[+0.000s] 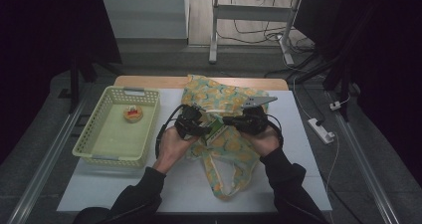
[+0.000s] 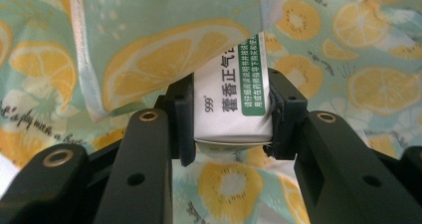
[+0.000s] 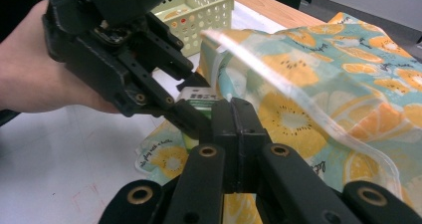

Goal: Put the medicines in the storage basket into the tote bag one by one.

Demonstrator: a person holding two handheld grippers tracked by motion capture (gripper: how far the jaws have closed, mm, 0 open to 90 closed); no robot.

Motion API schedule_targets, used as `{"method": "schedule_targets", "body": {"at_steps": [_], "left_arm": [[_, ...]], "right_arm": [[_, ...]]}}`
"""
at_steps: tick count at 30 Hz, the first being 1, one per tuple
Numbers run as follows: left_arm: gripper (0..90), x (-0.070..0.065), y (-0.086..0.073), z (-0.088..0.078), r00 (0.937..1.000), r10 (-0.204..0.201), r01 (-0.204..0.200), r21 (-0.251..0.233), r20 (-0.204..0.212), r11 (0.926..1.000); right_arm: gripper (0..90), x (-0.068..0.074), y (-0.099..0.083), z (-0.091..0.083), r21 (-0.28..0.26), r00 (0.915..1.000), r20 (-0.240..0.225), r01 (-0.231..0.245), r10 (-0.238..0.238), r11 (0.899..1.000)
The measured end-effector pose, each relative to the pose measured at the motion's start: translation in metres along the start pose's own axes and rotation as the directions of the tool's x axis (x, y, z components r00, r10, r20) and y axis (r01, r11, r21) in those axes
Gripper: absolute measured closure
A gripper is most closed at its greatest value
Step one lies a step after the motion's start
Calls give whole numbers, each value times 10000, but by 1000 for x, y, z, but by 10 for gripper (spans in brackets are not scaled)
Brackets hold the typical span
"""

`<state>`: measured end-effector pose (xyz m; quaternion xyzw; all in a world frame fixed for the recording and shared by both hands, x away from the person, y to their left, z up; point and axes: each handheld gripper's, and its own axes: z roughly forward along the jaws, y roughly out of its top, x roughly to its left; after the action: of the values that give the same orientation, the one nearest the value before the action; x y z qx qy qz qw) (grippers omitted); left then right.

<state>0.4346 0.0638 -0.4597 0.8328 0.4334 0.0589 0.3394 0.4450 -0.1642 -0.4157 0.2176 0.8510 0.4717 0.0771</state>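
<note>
At bag mouth: left gripper (image 2: 231, 117) clamps medicine box (image 2: 233, 104); right gripper (image 3: 234, 129) fully closed, apparently pinching bag (image 3: 318, 84) fabric. Risk: box corner snags hem, slips from pads.

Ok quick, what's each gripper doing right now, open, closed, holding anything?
Left gripper: closed on the white and green box at the mouth of the fruit-print bag.
Right gripper: shut, jaws together at the bag's edge; a pinch on the fabric cannot be told.

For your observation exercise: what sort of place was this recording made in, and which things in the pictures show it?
Probably a lab or recording workspace, not a home: a white work table ringed by dark curtains, loose cables and a power strip on the floor, and a metal desk frame behind.
</note>
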Motion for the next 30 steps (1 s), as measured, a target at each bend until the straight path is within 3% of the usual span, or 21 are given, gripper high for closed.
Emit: {"method": "schedule_targets", "body": {"at_steps": [6,16,30], "left_arm": [[619,1,7,7,10000,-61,60,-287,-35,9996],[619,2,17,18,9986,135,-172,-720,-515,9973],[614,5,20,33,9975,239,-288,-739,-664,9969]], "right_arm": [[900,0,0,1,17,10000,-37,5,-5,10000],[900,0,0,0,13,10000,-17,-21,21,10000],[900,-4,-3,2,107,9998,111,-142,141,9998]]}}
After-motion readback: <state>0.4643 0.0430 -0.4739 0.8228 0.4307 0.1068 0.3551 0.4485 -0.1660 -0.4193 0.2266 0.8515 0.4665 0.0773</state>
